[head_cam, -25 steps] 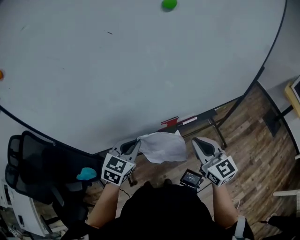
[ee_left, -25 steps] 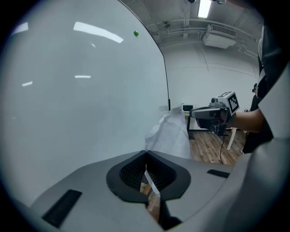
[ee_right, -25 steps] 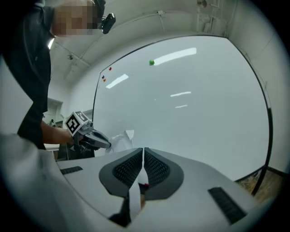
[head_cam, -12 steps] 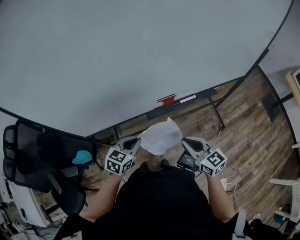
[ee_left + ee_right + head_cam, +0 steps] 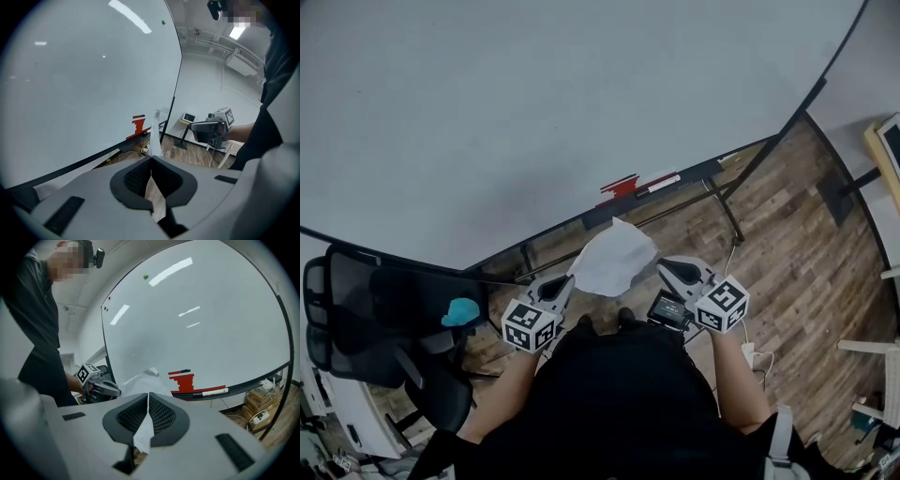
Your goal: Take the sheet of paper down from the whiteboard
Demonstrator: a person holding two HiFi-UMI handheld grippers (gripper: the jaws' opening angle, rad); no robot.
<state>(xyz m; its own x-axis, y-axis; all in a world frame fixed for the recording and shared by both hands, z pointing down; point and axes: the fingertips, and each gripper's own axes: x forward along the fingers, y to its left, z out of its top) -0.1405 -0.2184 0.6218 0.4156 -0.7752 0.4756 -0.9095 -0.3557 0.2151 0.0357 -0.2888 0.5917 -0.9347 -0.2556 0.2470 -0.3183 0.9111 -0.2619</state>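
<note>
The sheet of paper (image 5: 614,258), crumpled, sits at the centre of the head view, clear of the whiteboard (image 5: 534,112) that fills the upper frame. The left gripper (image 5: 566,285) is clenched on its left edge and the right gripper (image 5: 667,270) on its right edge, with paper pinched between the closed jaws in both gripper views. Wooden floor (image 5: 787,244) lies below, and a red object (image 5: 619,186) rests on the board's tray.

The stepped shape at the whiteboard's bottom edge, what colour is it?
Red. The stepped red shape shows best in the right gripper view.
</note>
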